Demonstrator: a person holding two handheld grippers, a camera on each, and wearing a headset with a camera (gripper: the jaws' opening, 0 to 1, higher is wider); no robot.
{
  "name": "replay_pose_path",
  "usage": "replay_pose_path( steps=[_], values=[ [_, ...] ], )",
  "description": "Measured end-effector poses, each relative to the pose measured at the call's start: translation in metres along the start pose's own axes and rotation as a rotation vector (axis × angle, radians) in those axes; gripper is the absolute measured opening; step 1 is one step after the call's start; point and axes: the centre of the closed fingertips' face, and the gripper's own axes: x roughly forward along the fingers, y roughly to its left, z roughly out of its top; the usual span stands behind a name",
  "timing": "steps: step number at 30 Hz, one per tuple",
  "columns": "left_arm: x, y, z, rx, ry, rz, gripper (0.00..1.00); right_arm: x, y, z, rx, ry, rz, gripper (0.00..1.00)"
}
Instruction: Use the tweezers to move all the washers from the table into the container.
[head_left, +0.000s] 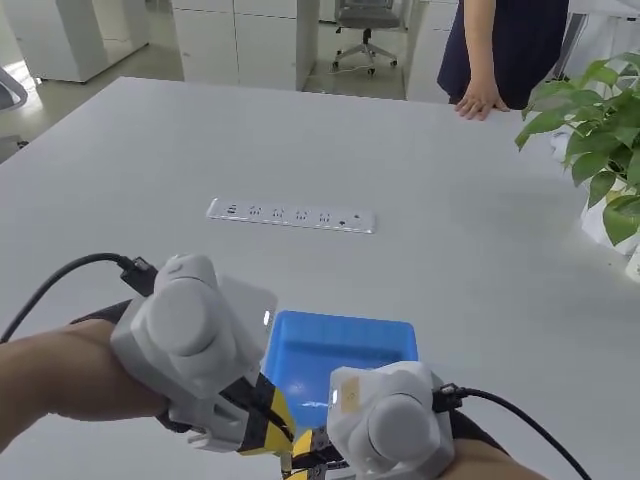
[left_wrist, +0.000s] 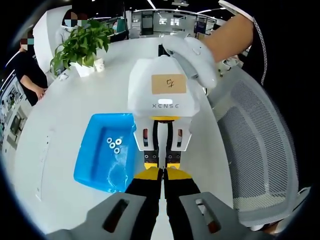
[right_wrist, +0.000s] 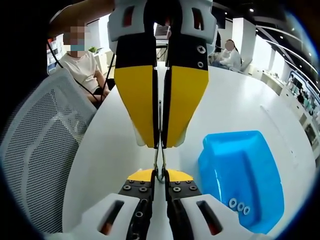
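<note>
While the tweezers are pinched in closed fingers of the left gripper and right gripper, the container is seen just beyond.

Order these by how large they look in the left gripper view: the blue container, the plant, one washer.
1. blue container, though it is also nearer the camera
2. plant
3. washer, clearly the smallest

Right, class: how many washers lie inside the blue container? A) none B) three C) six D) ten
B: the left gripper view shows three washers clustered together on the floor of the blue container.
</note>
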Motion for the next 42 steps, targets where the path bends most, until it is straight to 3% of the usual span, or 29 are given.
replay_pose_path(
  steps=[21,42],
  values=[
    [0.0,-0.002,0.001,0.012,0.008,-0.004,0.05,-0.002,0.002,-0.001,-0.004,0.006,0.007,0.09],
    [-0.016,-0.001,0.019,0.03,-0.003,0.011,0.05,-0.021,0.0,0.014,-0.016,-0.017,-0.015,0.09]
  ],
)
